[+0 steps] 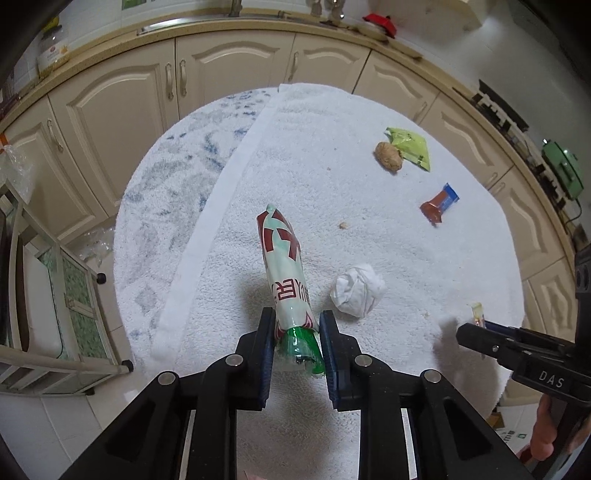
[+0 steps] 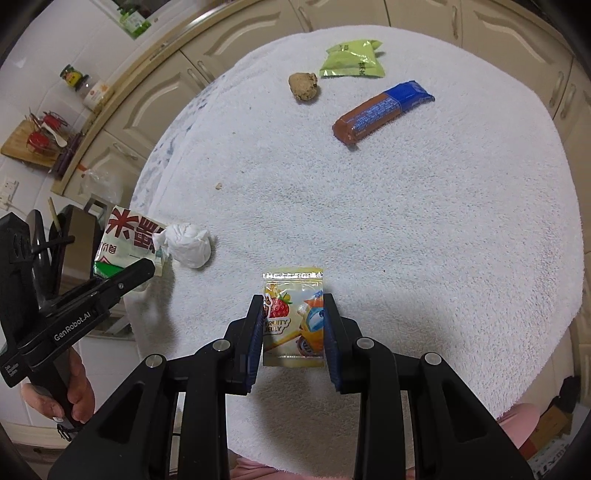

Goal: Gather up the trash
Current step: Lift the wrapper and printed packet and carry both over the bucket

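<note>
Here, left fingers pinch the rice-cracker wrapper, right fingers pinch the jelly packet.

Kitchen, lit evenly. Cream cabinet doors w/ arched panels & metal handles run in a curve behind the desk, which is covered w/ a white terry towel. Beige countertop above the cabinets, white tiled wall behind it. Floor: pale glossy tiles. Metal-framed rack w/ green patterned glass stands on the floor just beside the desk. Wooden cutting board & jars on the counter.
</note>
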